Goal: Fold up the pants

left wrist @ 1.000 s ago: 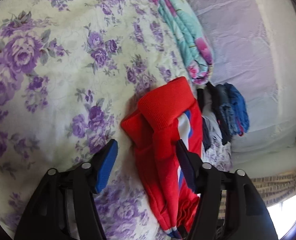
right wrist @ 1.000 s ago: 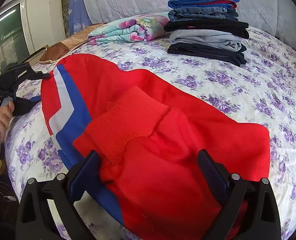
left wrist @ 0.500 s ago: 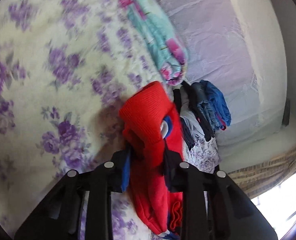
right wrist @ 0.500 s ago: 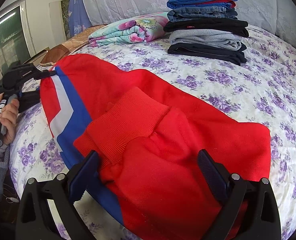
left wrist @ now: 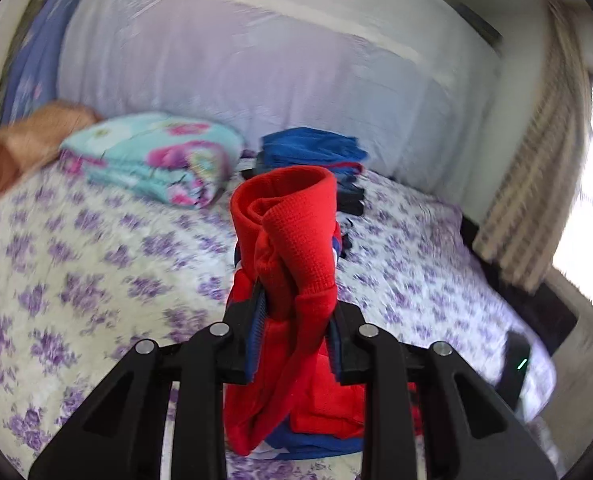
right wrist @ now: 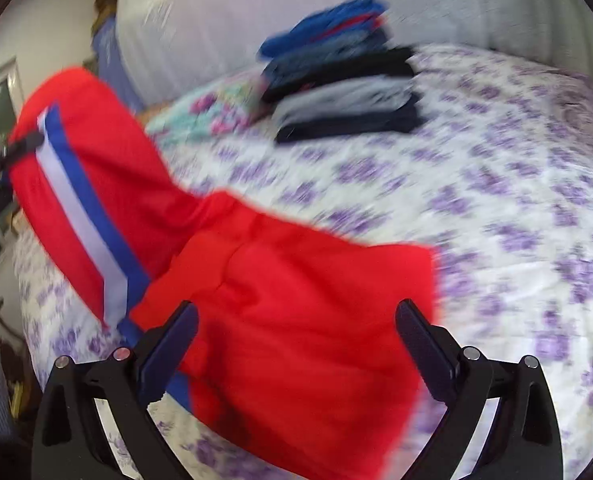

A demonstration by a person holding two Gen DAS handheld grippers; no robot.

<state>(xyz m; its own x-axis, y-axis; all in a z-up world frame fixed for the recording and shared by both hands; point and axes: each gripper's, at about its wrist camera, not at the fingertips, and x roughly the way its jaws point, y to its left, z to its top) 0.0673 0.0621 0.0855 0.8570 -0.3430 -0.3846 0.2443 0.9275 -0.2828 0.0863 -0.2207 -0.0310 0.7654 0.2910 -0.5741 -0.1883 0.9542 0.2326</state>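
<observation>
Your red pants [right wrist: 296, 280] lie near the bed's front corner, one ribbed end lifted off the floral bedspread [right wrist: 516, 200]; bare quilt stretches to the right and toward the headboard, while the stack of folded clothes [right wrist: 344, 84] sits well back, beside the folded floral blanket [left wrist: 152, 160]; your left gripper [left wrist: 294, 316] is clamped on the bunched red cuff; your right gripper [right wrist: 296, 344] stands wide apart over the red fabric; a white and blue stripe runs along one leg.
</observation>
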